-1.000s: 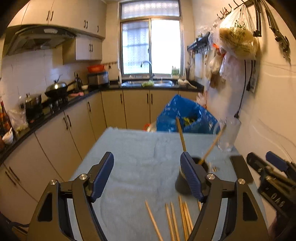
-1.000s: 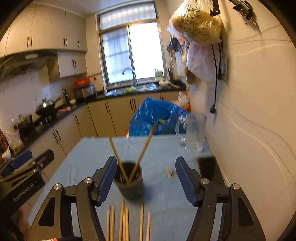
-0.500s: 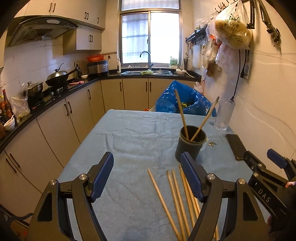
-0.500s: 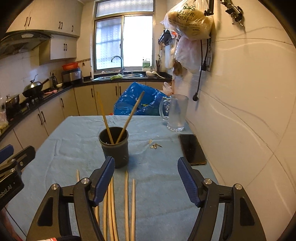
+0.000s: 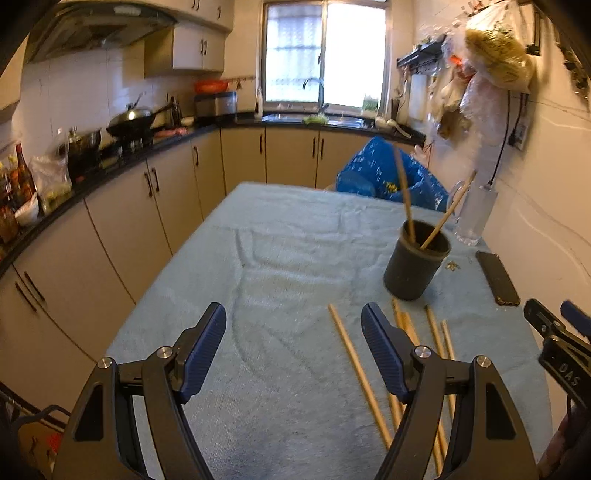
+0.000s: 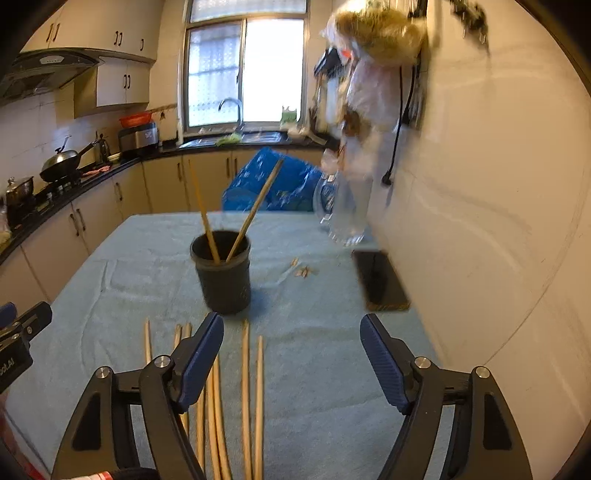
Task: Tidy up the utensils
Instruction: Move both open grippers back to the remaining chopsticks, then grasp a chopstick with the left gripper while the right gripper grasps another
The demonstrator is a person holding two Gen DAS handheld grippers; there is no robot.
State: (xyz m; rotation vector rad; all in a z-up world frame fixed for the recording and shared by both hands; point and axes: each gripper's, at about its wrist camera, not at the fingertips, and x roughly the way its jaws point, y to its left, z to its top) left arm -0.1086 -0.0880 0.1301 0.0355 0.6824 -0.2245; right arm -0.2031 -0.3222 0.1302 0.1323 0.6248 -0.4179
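Kitchen, L-shaped run of cream base cabinets under a black countertop, along the left wall and the far wall. Upper cabinets and a range hood on the left. White tiled wall behind the stove. Window above the sink, daylight strong through it (panes washed out). Plain cream wall on the right, bags hung high on it. Table under a pale blue cloth.
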